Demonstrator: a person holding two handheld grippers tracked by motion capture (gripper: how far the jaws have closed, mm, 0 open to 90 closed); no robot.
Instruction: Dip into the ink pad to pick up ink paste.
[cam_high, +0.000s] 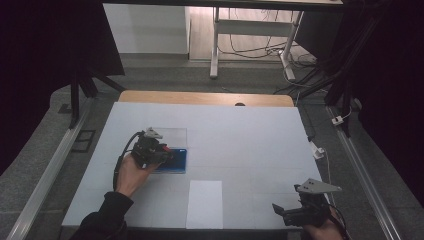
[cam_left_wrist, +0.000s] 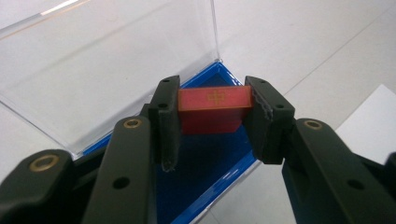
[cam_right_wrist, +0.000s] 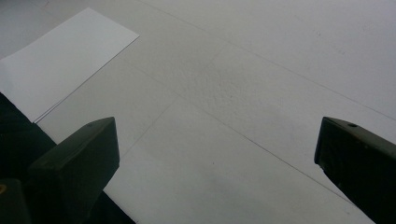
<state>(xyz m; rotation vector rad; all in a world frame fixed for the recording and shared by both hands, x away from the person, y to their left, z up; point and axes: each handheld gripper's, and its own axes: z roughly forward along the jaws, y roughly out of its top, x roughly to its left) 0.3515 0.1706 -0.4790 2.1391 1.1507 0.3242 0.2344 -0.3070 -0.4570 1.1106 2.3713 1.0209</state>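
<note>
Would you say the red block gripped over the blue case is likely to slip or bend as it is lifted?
The red block looks stiff: its edges stay straight between the left gripper pads, so it probably won't bend. Its faces seem smooth, so it might slip, though the ribbed pad should help. It seems small and probably light. The blue case has a clear open lid that may tip if nudged.
</note>
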